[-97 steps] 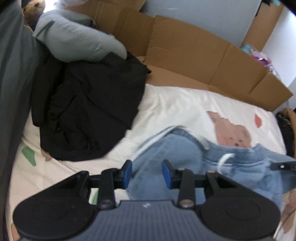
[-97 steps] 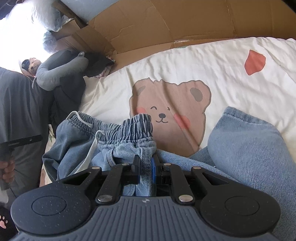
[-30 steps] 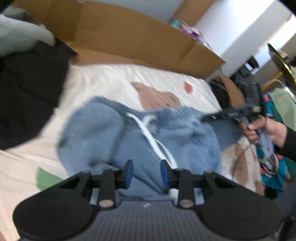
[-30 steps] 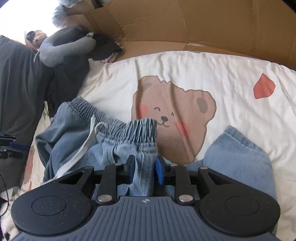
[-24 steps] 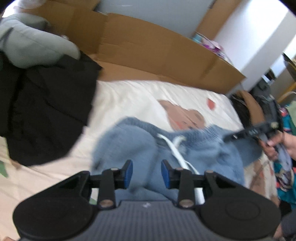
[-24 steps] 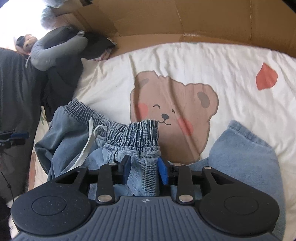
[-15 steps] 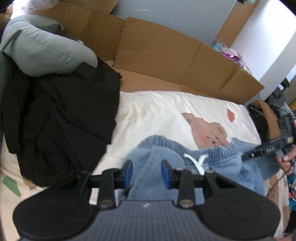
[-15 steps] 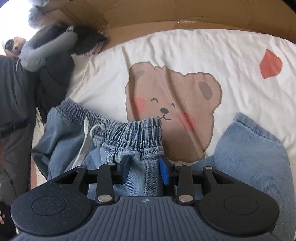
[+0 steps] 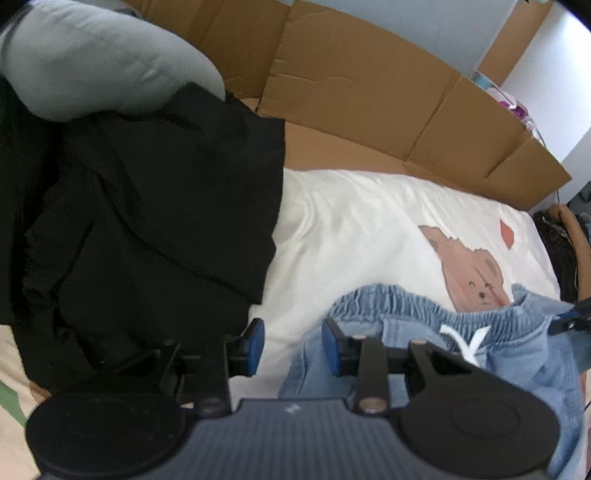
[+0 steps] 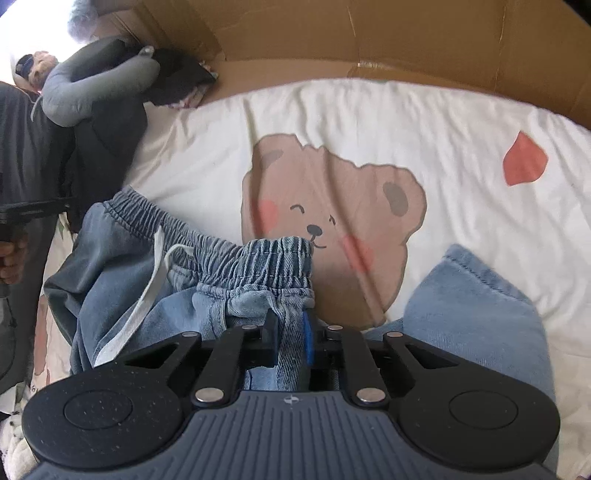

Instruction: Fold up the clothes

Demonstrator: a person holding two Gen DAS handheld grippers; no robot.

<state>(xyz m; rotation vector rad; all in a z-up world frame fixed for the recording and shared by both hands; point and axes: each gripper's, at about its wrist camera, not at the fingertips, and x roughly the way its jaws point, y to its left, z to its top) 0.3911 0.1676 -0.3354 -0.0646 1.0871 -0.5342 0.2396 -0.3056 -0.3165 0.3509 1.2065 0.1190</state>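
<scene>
Right wrist view: right gripper (image 10: 290, 341) at lower centre of frame; jaws drawn together, clamped on a fold of the blue denim trousers (image 10: 221, 295) just below the elastic waistband (image 10: 255, 260); cloth bunched between the pads. Trousers lie crumpled across the lower half of the frame on a cream bedsheet (image 10: 369, 118); waistband runs from mid-left toward centre; white drawstring (image 10: 147, 295) hangs down at left; a hemmed leg end (image 10: 472, 306) rises at lower right. Waistband's right end overlaps the lower edge of the brown bear print (image 10: 332, 221); red heart-like print (image 10: 524, 158) at right, well apart from the cloth. Brown cardboard (image 10: 369, 33) along the top. Upper left: grey cushion (image 10: 99, 88) on dark clothing; a hand (image 10: 11, 254) holding a black handle at far left edge.

Left wrist view: left gripper (image 9: 291, 347) at lower centre; jaws wide apart, nothing between them but bare bedsheet (image 9: 351, 229); right-hand pad sits just at the left edge of the trousers (image 9: 424, 328), contact uncertain. Trousers occupy lower right; waistband (image 9: 391, 302) gathered, drawstring (image 9: 465, 339) knotted near it. Black garment pile (image 9: 147, 221) fills the left, near the left-hand finger; grey cushion (image 9: 92, 62) at upper left above it; cardboard (image 9: 369, 99) across the top; bear print (image 9: 469, 269) at right, partly behind the waistband; tip of the right gripper (image 9: 569, 319) at the far right edge.
</scene>
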